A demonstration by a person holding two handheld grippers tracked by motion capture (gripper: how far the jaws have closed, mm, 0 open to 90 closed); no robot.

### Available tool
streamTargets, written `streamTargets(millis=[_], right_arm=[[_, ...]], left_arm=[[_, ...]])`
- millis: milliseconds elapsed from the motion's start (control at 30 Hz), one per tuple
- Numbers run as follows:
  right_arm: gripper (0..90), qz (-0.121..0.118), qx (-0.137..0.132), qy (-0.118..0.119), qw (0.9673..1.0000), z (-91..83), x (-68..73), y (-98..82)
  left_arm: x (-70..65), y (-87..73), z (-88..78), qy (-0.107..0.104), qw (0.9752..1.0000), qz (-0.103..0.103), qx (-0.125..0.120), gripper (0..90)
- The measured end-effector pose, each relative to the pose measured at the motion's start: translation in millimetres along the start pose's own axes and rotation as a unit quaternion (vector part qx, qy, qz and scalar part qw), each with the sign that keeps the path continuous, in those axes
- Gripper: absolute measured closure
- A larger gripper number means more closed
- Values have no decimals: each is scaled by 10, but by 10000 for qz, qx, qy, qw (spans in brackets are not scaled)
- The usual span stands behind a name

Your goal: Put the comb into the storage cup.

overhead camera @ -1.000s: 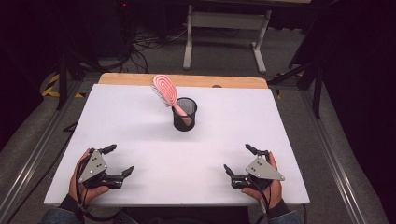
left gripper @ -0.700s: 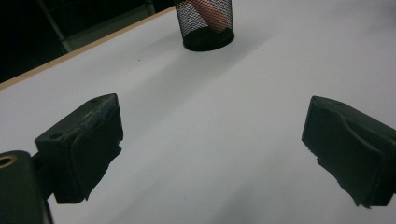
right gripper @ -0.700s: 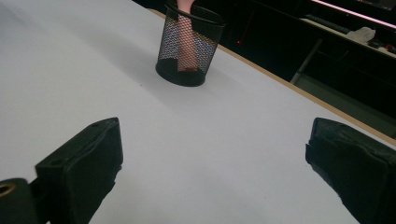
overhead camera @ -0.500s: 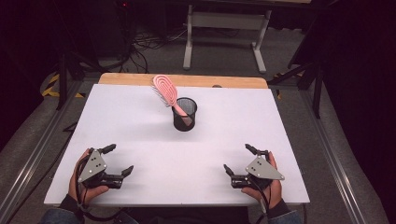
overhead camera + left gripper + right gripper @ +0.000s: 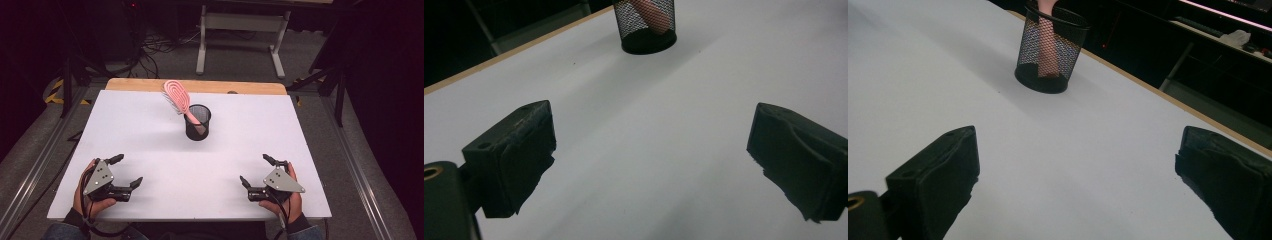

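A black mesh cup [image 5: 198, 123] stands near the middle of the white table [image 5: 150, 130], toward the far edge. A pink hairbrush [image 5: 178, 97] stands in it handle down, its head leaning left over the rim. My left gripper [image 5: 126, 171] rests at the near left, open and holding nothing. At the near right my right gripper [image 5: 256, 171] is open too, nothing between its jaws. The cup [image 5: 646, 26] sits far ahead in the left gripper view, and the cup [image 5: 1049, 49] with the pink handle inside it shows in the right gripper view.
A wooden strip [image 5: 200, 86] runs along the table's far edge. Beyond it are a grey stand [image 5: 240, 30] and cables [image 5: 150, 45] on the floor. Metal rails [image 5: 350, 160] flank the table on both sides.
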State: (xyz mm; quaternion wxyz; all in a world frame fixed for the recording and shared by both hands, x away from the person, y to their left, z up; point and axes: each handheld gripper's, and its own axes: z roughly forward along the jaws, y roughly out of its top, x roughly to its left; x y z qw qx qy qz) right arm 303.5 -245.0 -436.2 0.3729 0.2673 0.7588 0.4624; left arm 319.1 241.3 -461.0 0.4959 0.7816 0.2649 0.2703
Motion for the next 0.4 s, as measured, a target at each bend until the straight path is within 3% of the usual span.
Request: streamTargets(millis=[400], right_arm=[[42, -15, 15, 2, 10000, 17, 1, -1]], left_arm=[[17, -8, -20, 22, 10000, -66, -38, 67]])
